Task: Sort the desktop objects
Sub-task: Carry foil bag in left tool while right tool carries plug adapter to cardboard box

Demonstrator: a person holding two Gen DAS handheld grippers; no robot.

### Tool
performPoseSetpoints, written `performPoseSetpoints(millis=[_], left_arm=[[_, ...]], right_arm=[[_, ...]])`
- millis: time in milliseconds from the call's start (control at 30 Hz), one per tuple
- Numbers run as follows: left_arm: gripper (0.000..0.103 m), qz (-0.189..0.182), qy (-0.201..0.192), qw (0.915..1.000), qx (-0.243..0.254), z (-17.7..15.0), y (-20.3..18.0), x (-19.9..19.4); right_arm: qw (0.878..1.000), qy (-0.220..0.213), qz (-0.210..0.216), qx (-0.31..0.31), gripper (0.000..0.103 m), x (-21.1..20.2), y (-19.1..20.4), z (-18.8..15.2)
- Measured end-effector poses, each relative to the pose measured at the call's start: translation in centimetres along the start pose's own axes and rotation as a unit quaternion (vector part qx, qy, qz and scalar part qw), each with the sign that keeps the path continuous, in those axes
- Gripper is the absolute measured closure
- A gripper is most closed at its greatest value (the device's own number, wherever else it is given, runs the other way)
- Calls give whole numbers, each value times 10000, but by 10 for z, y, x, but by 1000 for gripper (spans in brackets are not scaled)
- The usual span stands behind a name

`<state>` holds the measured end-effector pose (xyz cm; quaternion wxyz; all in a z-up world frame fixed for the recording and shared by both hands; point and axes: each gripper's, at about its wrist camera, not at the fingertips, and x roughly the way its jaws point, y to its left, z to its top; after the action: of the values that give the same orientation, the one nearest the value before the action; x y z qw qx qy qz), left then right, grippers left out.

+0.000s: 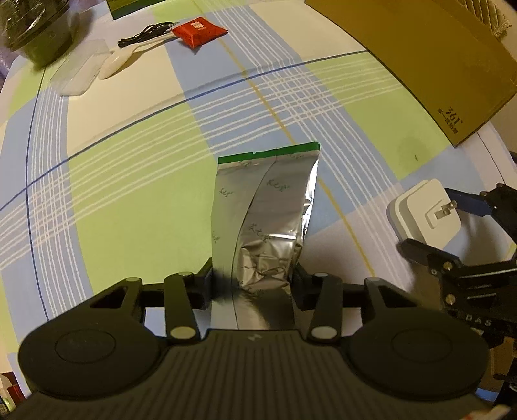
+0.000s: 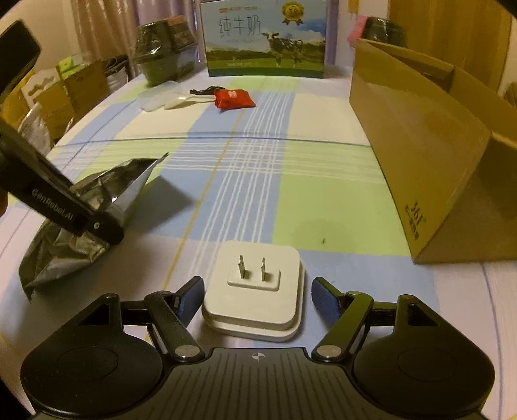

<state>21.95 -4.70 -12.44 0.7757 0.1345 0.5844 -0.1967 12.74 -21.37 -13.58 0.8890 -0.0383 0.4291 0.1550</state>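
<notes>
From the left wrist, the left gripper is clamped on the lower end of a silver foil pouch, whose green-edged top points away over the checked tablecloth. To the right, a white plug adapter lies prongs-up between the blue-padded fingers of the right gripper, whose jaws stand apart around it. Far off on the cloth lie a red packet, a black cable, a white spoon and a clear plastic lid, near a dark wrapped container. A brown cardboard box stands at the upper right. From the right wrist, the right gripper is spread wide, with the adapter resting on the cloth between its pads, which do not touch it. On the left, the left gripper pinches the crumpled pouch, whose lower end rests on the cloth. The box stands open on the right; a milk carton stands at the far edge behind the packet.
</notes>
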Motion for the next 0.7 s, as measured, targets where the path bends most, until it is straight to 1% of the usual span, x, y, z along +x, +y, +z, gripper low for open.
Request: performPoseSetpoints(millis=[133, 200, 300, 367, 433, 567, 700], left_arm=[[61, 75, 21, 10000, -3, -2, -1, 1], [61, 98, 40, 9999, -12, -1, -1, 2], [62, 155, 72, 9998, 96, -1, -4, 1], [63, 106, 76, 9999, 100, -3, -5, -2], [63, 5, 54, 10000, 3, -4, -3, -7], [64, 46, -16, 10000, 22, -4, -7, -22], [64, -137, -76, 9998, -86, -1, -10, -41]], right_arm=[[9999, -36, -76, -114, 33, 4, 3, -3], [9997, -70, -112, -198, 39, 3, 4, -4], [9999, -57, -60, -66, 40, 0, 1, -3], [9998, -157, -65, -77, 40, -8, 0, -1], [9998, -216, -22, -29, 40, -16, -2, 2], [9994, -336, 10, 36, 40, -32, -4, 8], [9990, -445, 39, 84, 40, -47, -3, 14]])
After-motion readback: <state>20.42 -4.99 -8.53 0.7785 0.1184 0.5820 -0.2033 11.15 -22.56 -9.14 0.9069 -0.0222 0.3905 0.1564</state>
